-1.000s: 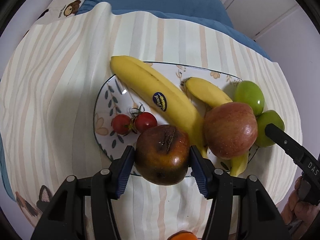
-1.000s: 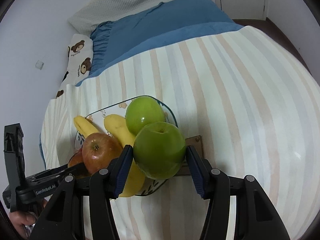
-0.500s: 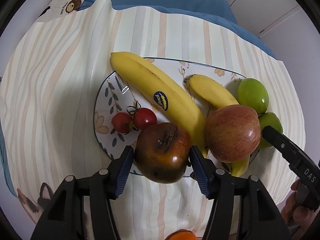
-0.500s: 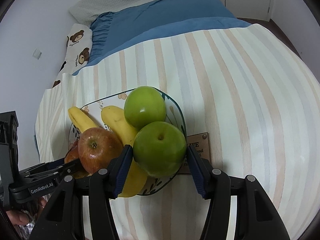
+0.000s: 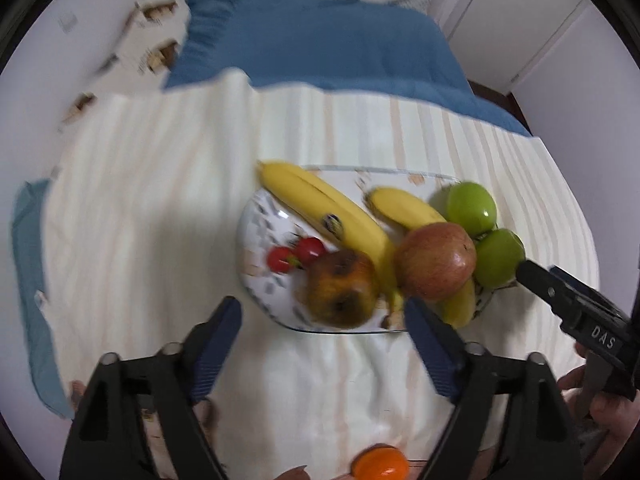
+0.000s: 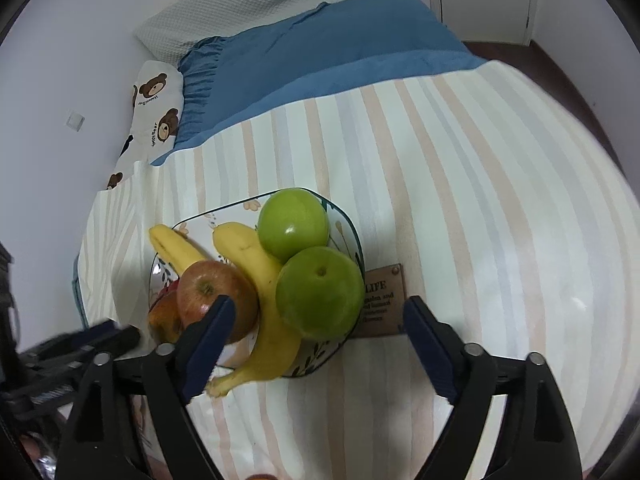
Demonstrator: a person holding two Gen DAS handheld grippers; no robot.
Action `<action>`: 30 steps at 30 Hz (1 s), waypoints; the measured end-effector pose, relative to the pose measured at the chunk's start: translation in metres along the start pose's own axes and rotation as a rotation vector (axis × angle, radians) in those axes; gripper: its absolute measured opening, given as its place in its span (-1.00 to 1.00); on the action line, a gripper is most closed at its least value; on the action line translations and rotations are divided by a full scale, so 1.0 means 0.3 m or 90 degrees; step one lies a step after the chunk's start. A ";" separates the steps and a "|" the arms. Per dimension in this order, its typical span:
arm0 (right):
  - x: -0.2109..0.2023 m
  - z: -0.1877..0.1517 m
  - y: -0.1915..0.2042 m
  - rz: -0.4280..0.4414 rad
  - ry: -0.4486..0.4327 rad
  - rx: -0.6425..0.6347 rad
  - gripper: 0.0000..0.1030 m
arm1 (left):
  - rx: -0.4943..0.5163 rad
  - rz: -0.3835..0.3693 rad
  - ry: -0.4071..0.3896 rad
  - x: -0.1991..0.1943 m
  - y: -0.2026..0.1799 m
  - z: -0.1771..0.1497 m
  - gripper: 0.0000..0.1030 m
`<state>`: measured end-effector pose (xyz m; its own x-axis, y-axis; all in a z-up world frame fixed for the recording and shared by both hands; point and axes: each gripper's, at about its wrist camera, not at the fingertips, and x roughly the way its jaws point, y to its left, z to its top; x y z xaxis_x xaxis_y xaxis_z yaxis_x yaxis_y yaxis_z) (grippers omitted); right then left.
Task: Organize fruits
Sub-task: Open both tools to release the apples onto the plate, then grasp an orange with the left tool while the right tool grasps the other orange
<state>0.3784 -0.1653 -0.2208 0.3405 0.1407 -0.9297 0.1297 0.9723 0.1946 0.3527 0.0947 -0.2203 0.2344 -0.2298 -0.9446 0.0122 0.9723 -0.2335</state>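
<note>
A patterned plate (image 5: pixel 256 280) (image 6: pixel 354 236) on the striped cloth holds two bananas (image 5: pixel 320 208) (image 6: pixel 256 264), a red apple (image 5: pixel 436 264) (image 6: pixel 216 296), two green apples (image 5: pixel 472 208) (image 6: pixel 320 292), two cherry tomatoes (image 5: pixel 296 254) and a brown bruised apple (image 5: pixel 340 288). My left gripper (image 5: pixel 324 344) is open and empty, just in front of the brown apple. My right gripper (image 6: pixel 320 344) is open and empty, its jaws either side of the nearer green apple, which rests on the plate. The left view is blurred.
An orange fruit (image 5: pixel 380 466) lies at the cloth's near edge. A brown label (image 6: pixel 380 300) is on the cloth right of the plate. A blue bed cover (image 6: pixel 320 48) and a bear-print pillow (image 6: pixel 156 108) lie beyond.
Both grippers opened and drew back. The left let go of the brown apple and the right let go of the green apple; both fruits now rest on the plate.
</note>
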 end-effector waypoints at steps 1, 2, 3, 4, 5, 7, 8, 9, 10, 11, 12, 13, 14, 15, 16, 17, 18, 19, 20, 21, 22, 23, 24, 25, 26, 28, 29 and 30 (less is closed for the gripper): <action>-0.012 -0.011 0.012 -0.012 -0.003 -0.009 0.85 | 0.006 0.019 -0.012 -0.016 0.000 -0.009 0.79; -0.022 -0.021 0.025 -0.021 -0.005 -0.020 0.88 | 0.014 0.043 -0.026 -0.035 0.005 -0.024 0.83; -0.040 -0.041 0.047 -0.036 -0.010 -0.036 0.89 | 0.019 0.058 -0.034 -0.044 0.006 -0.032 0.88; -0.050 -0.055 0.059 -0.043 -0.013 -0.045 0.90 | 0.023 0.073 -0.043 -0.054 0.008 -0.045 0.92; -0.064 -0.074 0.079 -0.052 -0.017 -0.057 0.91 | 0.025 0.080 -0.047 -0.061 0.013 -0.057 0.95; -0.090 -0.105 0.105 -0.067 -0.027 -0.070 0.92 | 0.029 0.092 -0.048 -0.073 0.026 -0.085 0.98; -0.102 -0.118 0.114 -0.072 -0.032 -0.075 0.93 | 0.029 0.097 -0.048 -0.078 0.032 -0.099 0.99; -0.122 -0.138 0.127 -0.076 -0.037 -0.080 0.94 | 0.027 0.100 -0.051 -0.083 0.035 -0.107 0.99; -0.137 -0.150 0.133 -0.077 -0.041 -0.082 0.94 | 0.026 0.103 -0.054 -0.086 0.034 -0.114 0.99; -0.151 -0.163 0.139 -0.079 -0.044 -0.083 0.94 | 0.026 0.107 -0.060 -0.097 0.031 -0.126 0.99; -0.172 -0.178 0.146 -0.080 -0.048 -0.084 0.94 | 0.025 0.108 -0.066 -0.106 0.027 -0.135 0.99; -0.190 -0.189 0.150 -0.080 -0.053 -0.084 0.94 | 0.024 0.109 -0.074 -0.121 0.024 -0.142 0.99; -0.213 -0.202 0.155 -0.084 -0.060 -0.085 0.94 | 0.024 0.111 -0.082 -0.133 0.019 -0.151 0.99; -0.235 -0.210 0.157 -0.087 -0.067 -0.087 0.94 | 0.025 0.114 -0.089 -0.148 0.014 -0.162 0.99; -0.252 -0.218 0.159 -0.090 -0.073 -0.089 0.94 | 0.024 0.115 -0.095 -0.162 0.010 -0.173 0.99; -0.273 -0.228 0.164 -0.093 -0.081 -0.091 0.94 | 0.023 0.115 -0.102 -0.184 0.004 -0.190 0.99; -0.297 -0.245 0.169 -0.096 -0.090 -0.094 0.94 | 0.023 0.115 -0.106 -0.201 0.000 -0.203 0.99; -0.316 -0.256 0.173 -0.099 -0.096 -0.096 0.94 | 0.024 0.114 -0.111 -0.217 -0.006 -0.213 0.99; -0.339 -0.267 0.177 -0.101 -0.104 -0.098 0.94 | 0.025 0.114 -0.120 -0.237 -0.012 -0.228 0.99; -0.363 -0.276 0.184 -0.102 -0.112 -0.100 0.94 | 0.025 0.114 -0.127 -0.254 -0.017 -0.240 0.99; -0.386 -0.287 0.187 -0.104 -0.121 -0.101 0.94 | 0.026 0.113 -0.133 -0.269 -0.022 -0.251 0.99; -0.410 -0.296 0.189 -0.104 -0.128 -0.102 0.94 | 0.026 0.115 -0.142 -0.294 -0.027 -0.266 0.99; -0.447 -0.313 0.194 -0.104 -0.141 -0.104 0.94 | 0.026 0.116 -0.150 -0.312 -0.030 -0.277 0.99; -0.472 -0.324 0.198 -0.104 -0.149 -0.105 0.94 | 0.025 0.116 -0.157 -0.331 -0.033 -0.289 0.99; -0.499 -0.336 0.202 -0.102 -0.158 -0.106 0.94 | 0.023 0.116 -0.162 -0.348 -0.036 -0.302 0.99; -0.551 -0.358 0.214 -0.098 -0.174 -0.107 0.94 | 0.020 0.107 -0.169 -0.378 -0.040 -0.324 0.99; -0.572 -0.367 0.220 -0.095 -0.180 -0.107 0.94 | 0.019 0.104 -0.172 -0.394 -0.042 -0.336 0.99; -0.596 -0.381 0.225 -0.090 -0.186 -0.107 0.94 | 0.019 0.103 -0.176 -0.409 -0.045 -0.348 0.99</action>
<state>0.2200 -0.1034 -0.0771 0.5851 -0.0333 -0.8103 0.0481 0.9988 -0.0063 0.2224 0.1053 -0.1253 0.4912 -0.0562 -0.8692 -0.0195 0.9970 -0.0755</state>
